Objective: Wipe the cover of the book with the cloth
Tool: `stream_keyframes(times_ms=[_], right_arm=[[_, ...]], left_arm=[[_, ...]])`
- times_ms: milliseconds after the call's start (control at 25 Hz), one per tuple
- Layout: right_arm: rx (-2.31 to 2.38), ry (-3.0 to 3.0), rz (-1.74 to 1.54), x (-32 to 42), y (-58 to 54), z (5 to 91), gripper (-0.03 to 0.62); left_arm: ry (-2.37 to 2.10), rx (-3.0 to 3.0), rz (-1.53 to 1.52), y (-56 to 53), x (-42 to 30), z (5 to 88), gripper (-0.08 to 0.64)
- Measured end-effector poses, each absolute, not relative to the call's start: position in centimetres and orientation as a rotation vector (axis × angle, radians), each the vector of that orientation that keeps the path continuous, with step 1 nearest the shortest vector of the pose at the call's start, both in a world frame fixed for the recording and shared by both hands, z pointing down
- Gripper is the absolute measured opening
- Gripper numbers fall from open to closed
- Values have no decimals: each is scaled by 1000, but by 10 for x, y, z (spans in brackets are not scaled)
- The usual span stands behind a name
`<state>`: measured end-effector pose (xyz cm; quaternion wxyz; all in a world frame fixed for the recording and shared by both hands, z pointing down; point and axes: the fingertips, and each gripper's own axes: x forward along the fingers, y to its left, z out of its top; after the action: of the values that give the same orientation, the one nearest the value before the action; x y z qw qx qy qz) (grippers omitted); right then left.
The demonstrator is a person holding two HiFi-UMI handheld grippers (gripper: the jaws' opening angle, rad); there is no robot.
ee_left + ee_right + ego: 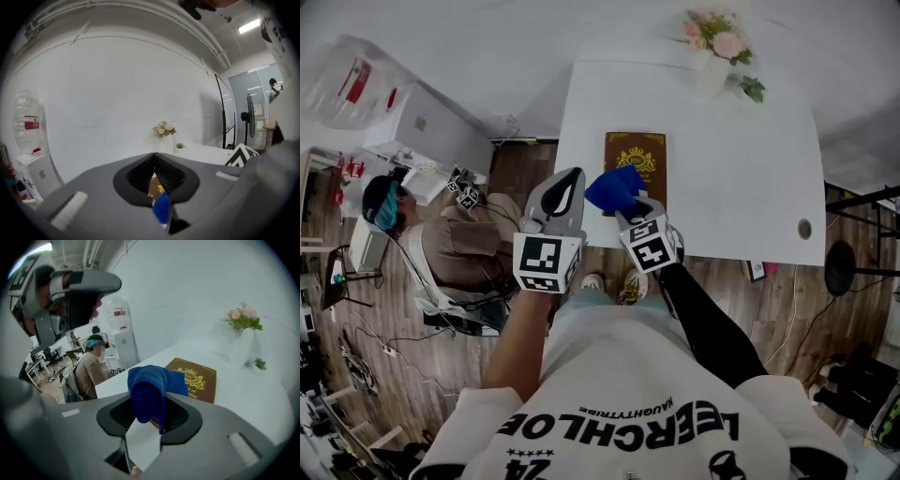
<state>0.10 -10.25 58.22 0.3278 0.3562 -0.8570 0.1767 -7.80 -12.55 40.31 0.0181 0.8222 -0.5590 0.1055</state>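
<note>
Cloth (149,392) between right tongs (630,201), near book (198,378)

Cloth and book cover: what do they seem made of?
Cloth: soft blue knit or microfibre, judging by its ribbed nap and limp drape. Book: smooth brown cover with gold print, possibly leather-look or coated board; the pictures leave that open.

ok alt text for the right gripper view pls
The right gripper is shut on a blue cloth, just in front of a brown book with a gold crest lying on a white table. A vase of flowers stands farther back.
</note>
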Motion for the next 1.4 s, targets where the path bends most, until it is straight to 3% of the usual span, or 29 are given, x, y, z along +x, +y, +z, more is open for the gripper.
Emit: stream_keyframes(times_ms=[240,840,1080,1400], right_arm=[[922,-2190,486,-1,-96,601,132],[1281,-1951,576,123,-102,599,132],[1280,-2054,503,97,-103,571,133],[936,-2179,460,-5,-68,588,133]], left_arm=[[-1699,2546,316,-121,-85,412,58],[-1593,2632,256,-124,-60,406,58],[-1597,2631,260,-118,-66,404,58],[-1639,2597,278,-110,-85,405,58]])
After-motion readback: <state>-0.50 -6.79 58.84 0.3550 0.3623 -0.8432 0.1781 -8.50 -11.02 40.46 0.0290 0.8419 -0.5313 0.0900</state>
